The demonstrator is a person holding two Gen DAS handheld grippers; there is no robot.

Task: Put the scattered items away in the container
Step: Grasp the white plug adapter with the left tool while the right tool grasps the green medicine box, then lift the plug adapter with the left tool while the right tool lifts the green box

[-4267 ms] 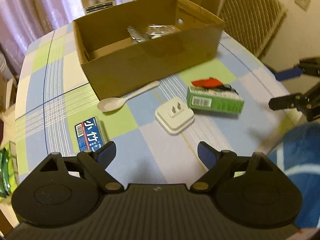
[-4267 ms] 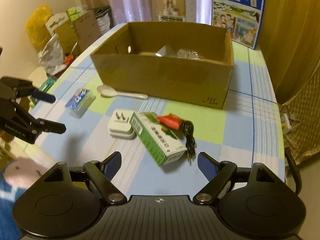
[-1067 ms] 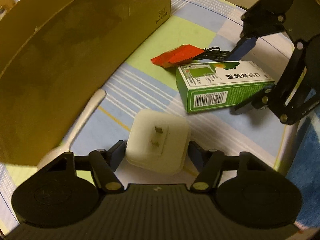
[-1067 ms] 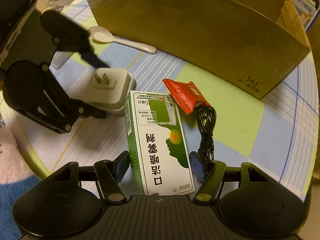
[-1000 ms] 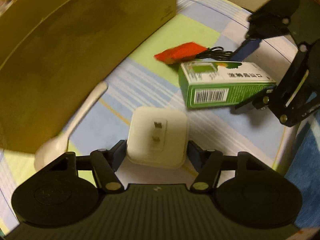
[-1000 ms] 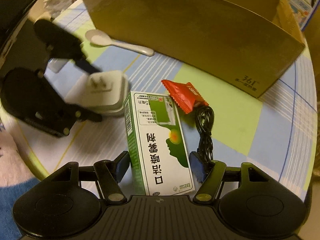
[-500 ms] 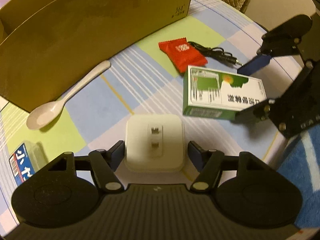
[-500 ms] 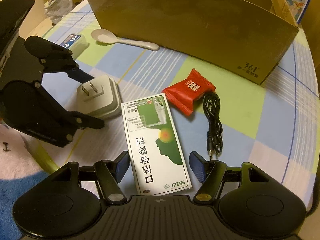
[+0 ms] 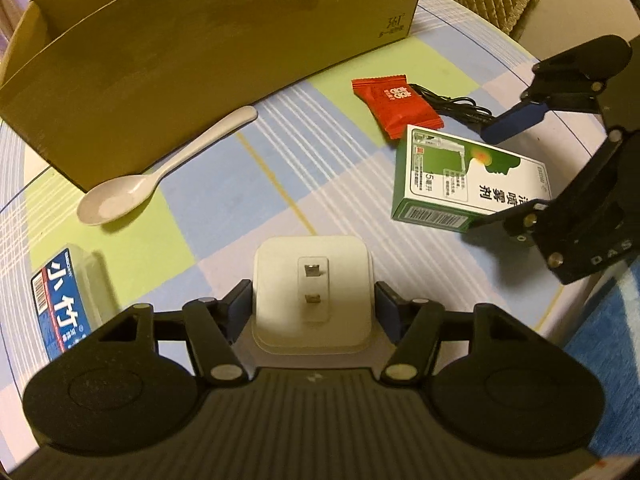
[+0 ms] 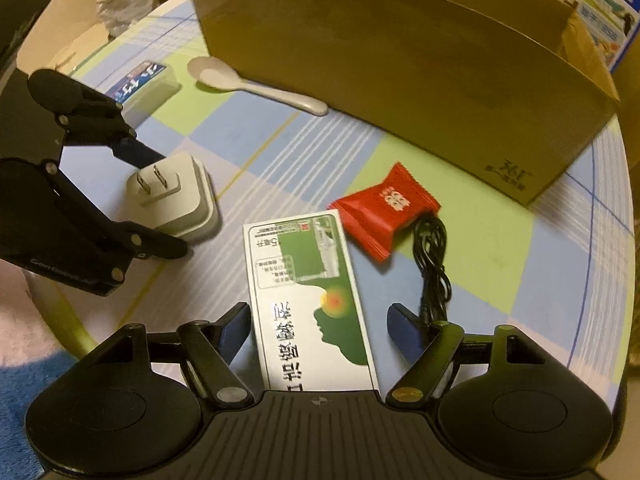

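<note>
Pads of your left gripper (image 9: 313, 307) press both sides of the white plug adapter (image 9: 312, 288), having just closed further. Your right gripper (image 10: 320, 330) straddles the green box (image 10: 312, 300), jaws just widened, right pad clear. Cardboard box (image 9: 208, 40) stands beyond both.

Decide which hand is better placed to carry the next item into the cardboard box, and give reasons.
Left. The left gripper has its pads against both sides of the white plug adapter, near the cardboard box. The right gripper has just been opening its jaws around the green box, one pad clear.
</note>
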